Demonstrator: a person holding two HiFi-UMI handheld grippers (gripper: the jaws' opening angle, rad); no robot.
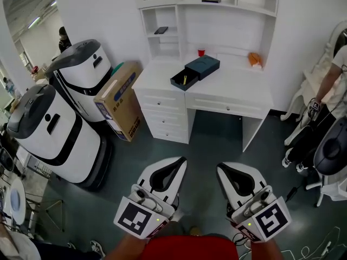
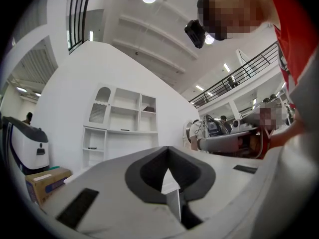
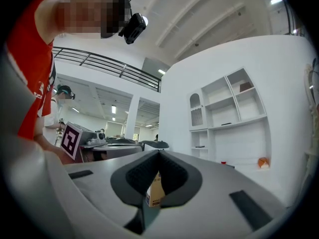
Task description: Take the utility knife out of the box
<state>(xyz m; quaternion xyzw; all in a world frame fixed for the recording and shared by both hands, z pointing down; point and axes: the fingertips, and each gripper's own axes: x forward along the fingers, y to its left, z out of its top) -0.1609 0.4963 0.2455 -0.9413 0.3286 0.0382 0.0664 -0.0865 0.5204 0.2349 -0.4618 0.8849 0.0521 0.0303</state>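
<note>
Utility knife [image 1: 184, 80], perhaps yellow sliver, in box [image 1: 205, 65] near desk [image 1: 238, 86] edge, left gripper [image 1: 181, 160], right gripper [image 1: 221, 167] clenched empty

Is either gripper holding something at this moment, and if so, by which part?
Nothing is held. The left gripper and the right gripper both have their jaws closed and empty, away from the box.

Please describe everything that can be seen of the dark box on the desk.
The box is dark blue-green, flat and rectangular, perhaps cardboard. It lies on the white desk, turned at an angle. Its tray is slid out toward the desk's front edge and open on top. A thin yellow thing lies in it, too small to identify. Nothing else touches the box.
</note>
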